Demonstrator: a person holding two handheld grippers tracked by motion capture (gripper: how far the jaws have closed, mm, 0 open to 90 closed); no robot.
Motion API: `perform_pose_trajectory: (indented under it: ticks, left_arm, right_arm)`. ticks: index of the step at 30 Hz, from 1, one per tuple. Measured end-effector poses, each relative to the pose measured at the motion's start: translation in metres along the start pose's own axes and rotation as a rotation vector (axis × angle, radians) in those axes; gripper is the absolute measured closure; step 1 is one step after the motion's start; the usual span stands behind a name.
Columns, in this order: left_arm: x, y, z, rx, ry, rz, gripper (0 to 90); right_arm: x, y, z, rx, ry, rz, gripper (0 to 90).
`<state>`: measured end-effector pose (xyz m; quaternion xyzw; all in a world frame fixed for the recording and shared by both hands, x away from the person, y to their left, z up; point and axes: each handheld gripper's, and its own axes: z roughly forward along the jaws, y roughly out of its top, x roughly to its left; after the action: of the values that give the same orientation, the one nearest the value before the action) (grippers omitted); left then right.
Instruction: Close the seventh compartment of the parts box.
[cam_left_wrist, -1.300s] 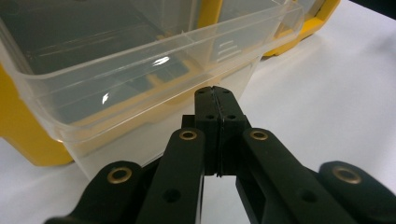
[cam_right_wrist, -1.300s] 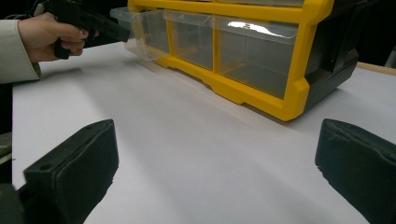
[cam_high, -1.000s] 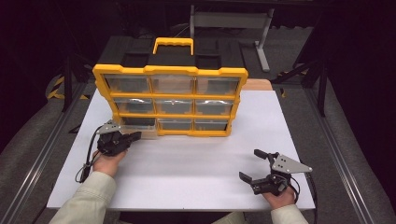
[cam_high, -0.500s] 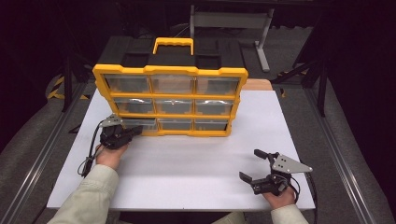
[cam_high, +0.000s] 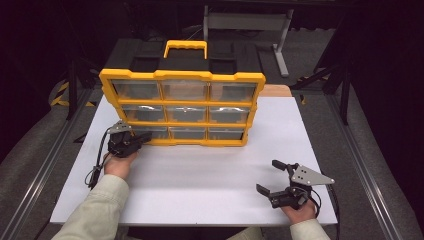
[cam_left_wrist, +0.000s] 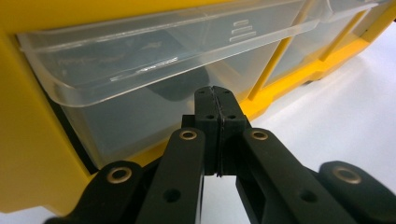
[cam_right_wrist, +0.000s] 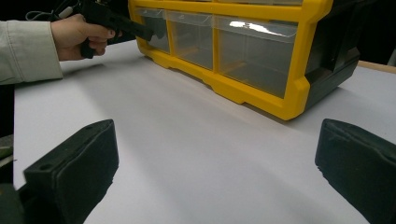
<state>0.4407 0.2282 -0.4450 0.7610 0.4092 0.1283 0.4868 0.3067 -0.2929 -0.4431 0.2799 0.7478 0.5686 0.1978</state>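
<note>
Your left gripper covers part of the bottom-left drawer in the high view, so you cannot tell whether its tips touch the drawer front. In the left gripper view the drawer's clear front shows a dark shape behind it, too blurred to name. The yellow organizer is cut off by the top edge of the right gripper view, and your right gripper's two pads run off the bottom corners.
</note>
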Motion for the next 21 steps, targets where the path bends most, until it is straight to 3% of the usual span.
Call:
perform_pose_trajectory:
  ticks: [13, 21]
  left_arm:
    - [-0.0010, 0.0025, 0.0003, 0.002, 0.005, 0.016, 89.2]
    - [-0.0057, 0.0046, -0.0083, -0.006, -0.046, 0.023, 85.5]
  right_arm:
    - [0.0000, 0.0000, 0.0000, 0.000, 0.002, 0.000, 0.0]
    - [-0.0002, -0.0001, -0.0005, 0.001, 0.000, 0.000, 0.0]
